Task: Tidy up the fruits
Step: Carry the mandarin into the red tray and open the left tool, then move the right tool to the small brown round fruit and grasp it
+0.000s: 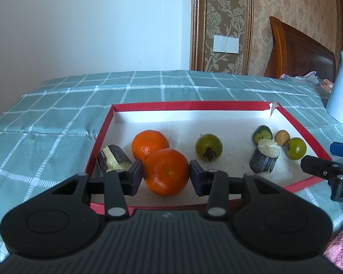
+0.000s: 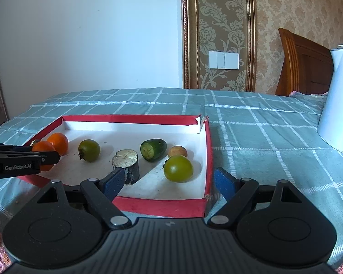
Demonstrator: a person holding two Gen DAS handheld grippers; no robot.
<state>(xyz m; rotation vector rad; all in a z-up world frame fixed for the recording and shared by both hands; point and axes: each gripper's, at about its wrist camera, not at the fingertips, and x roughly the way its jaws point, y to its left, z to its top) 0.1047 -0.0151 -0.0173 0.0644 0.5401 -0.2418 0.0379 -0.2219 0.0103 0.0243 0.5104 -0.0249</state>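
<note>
A shallow red-rimmed white box [image 1: 217, 106] [image 2: 208, 141] lies on the checked cloth. My left gripper [image 1: 166, 175] is shut on the near orange [image 1: 166, 171] at the box's front left; a second orange [image 1: 148, 145] touches it behind. A dark sugarcane piece [image 1: 112, 161] lies left of them. A green tomato [image 1: 208, 147] sits mid-box. At the right are another sugarcane piece [image 2: 126, 167], a cucumber piece [image 2: 153, 148], a small brown fruit [image 2: 177, 151] and a second green tomato [image 2: 178, 168]. My right gripper [image 2: 169, 183] is open and empty over the box's front right corner.
A white kettle [image 2: 338, 105] stands on the cloth at the right. The checked cloth [image 2: 263, 137] stretches behind and to the right of the box. A wooden headboard [image 1: 301, 50] and a wall stand beyond the table.
</note>
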